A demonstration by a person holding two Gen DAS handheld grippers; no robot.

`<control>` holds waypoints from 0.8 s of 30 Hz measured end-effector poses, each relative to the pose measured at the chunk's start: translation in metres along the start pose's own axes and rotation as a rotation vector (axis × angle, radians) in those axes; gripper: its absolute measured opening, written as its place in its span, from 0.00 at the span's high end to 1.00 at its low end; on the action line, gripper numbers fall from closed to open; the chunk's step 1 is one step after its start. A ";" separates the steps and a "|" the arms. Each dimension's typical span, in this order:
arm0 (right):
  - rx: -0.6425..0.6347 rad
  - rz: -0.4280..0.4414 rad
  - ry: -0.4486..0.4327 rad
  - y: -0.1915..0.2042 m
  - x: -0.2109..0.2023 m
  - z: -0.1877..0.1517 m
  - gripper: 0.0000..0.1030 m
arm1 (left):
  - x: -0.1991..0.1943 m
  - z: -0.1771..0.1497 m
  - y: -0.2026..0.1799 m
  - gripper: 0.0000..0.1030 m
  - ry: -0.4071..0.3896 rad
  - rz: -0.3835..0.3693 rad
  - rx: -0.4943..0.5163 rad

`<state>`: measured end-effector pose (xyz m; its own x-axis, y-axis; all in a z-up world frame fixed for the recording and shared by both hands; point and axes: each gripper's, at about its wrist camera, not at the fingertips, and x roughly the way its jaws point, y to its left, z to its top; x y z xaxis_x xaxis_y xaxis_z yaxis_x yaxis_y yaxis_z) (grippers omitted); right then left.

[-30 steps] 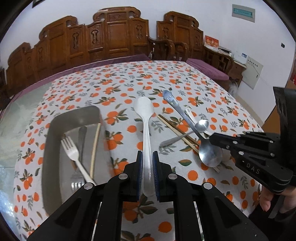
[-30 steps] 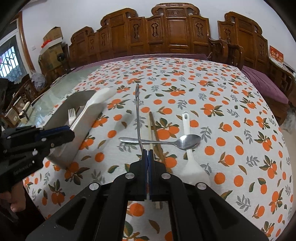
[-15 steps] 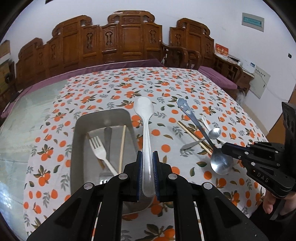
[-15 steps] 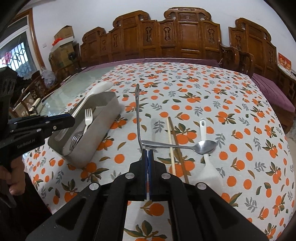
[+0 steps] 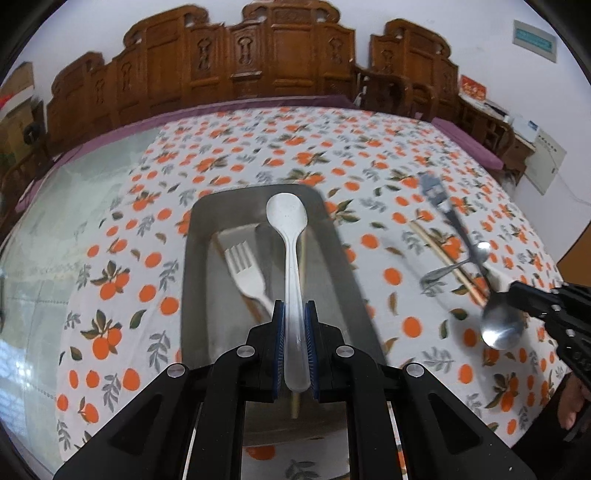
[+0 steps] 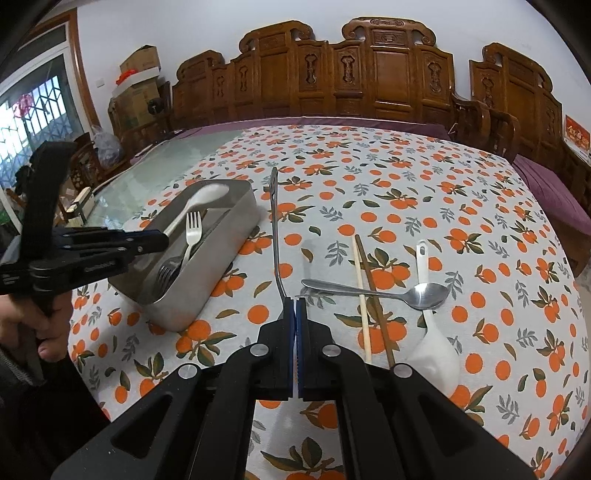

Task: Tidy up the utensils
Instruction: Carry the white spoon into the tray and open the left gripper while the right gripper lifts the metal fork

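Hanging lengthwise over the metal tray, the white spoon is pinched by the left tongs, while the right tongs, farther off, are clamped on a steel spoon.

A tablecloth printed with oranges and leaves lies under and ahead of the gripper, and to its far left a bare glass strip of the table shows beyond the cloth's edge. Carved wooden chairs stand in a row well ahead, past the table's far edge, against a white wall. Far ahead to the left, cardboard boxes are stacked in the corner beside a barred window, and a red sign sits far to the right.
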<state>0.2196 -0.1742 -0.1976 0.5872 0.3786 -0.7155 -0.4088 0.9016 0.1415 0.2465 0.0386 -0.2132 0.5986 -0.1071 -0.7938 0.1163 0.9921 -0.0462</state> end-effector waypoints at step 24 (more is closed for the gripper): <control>-0.065 0.042 0.006 0.043 0.015 0.023 0.98 | -0.019 0.020 0.036 0.58 -0.061 0.044 -0.067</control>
<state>0.2270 -0.1245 -0.1864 0.5645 0.4139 -0.7142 -0.4772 0.8696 0.1268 0.2550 0.0749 -0.1878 0.6492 -0.0647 -0.7579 0.0366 0.9979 -0.0538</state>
